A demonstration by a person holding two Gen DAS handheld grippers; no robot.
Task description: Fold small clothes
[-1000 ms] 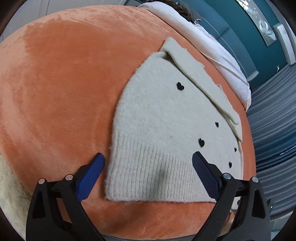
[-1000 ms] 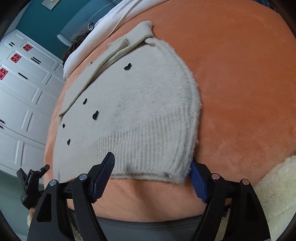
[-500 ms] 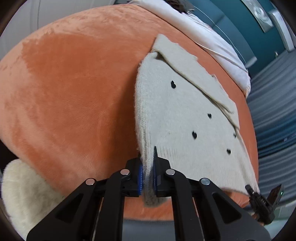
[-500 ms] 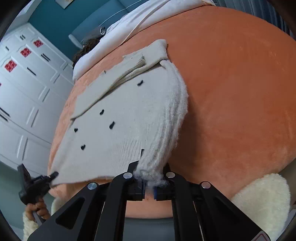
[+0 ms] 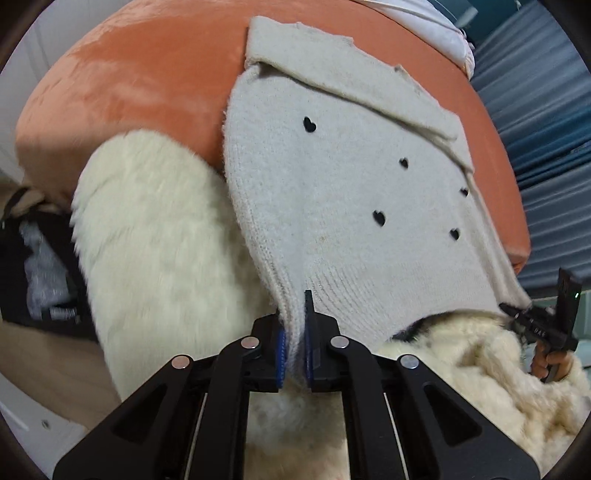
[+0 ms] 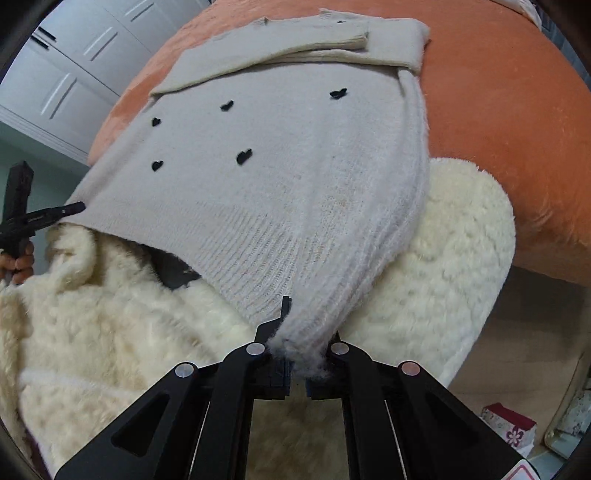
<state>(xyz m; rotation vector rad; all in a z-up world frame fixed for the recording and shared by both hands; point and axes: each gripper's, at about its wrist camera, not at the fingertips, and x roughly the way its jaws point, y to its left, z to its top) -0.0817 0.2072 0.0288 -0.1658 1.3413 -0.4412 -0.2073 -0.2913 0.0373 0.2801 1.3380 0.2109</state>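
Across the left wrist view, an orange plush surface (image 5: 140, 88) fills the upper part, rounded and velvety, with a rumpled white cloth (image 5: 439, 22) at its far edge. On it lies the cream knitted sweater (image 5: 351, 192), dotted with small black hearts, a folded sleeve (image 5: 351, 77) laid across its far end. Its ribbed hem is drawn off the near edge of the orange surface and over a fluffy cream sleeve (image 5: 147, 251). The left tool (image 5: 294, 354) is clamped on the hem's left corner, the knit pinched between its blue pads. At the right edge the right tool (image 5: 539, 325) shows as a black frame held by a hand, at the hem's other corner. Behind it hang blue-grey pleated drapes (image 5: 539, 110). A dark bag or clothing sits low at the left; it is too blurred to tell which.

From the right wrist view, the sweater (image 6: 295, 166) hangs off the orange surface (image 6: 517, 129) toward the camera. The right tool (image 6: 299, 369) is closed on the right corner of the hem, a fuzzy bunch of knit squeezed between its fingers. The left tool (image 6: 44, 218) appears at the left edge, at the hem's far corner. Fluffy cream fabric (image 6: 443, 280) lies beneath the hem. White panelled cabinet doors (image 6: 85, 55) stand at the upper left, and a wooden floor (image 6: 524, 354) with a small red-topped box (image 6: 508, 424) lies at the lower right.
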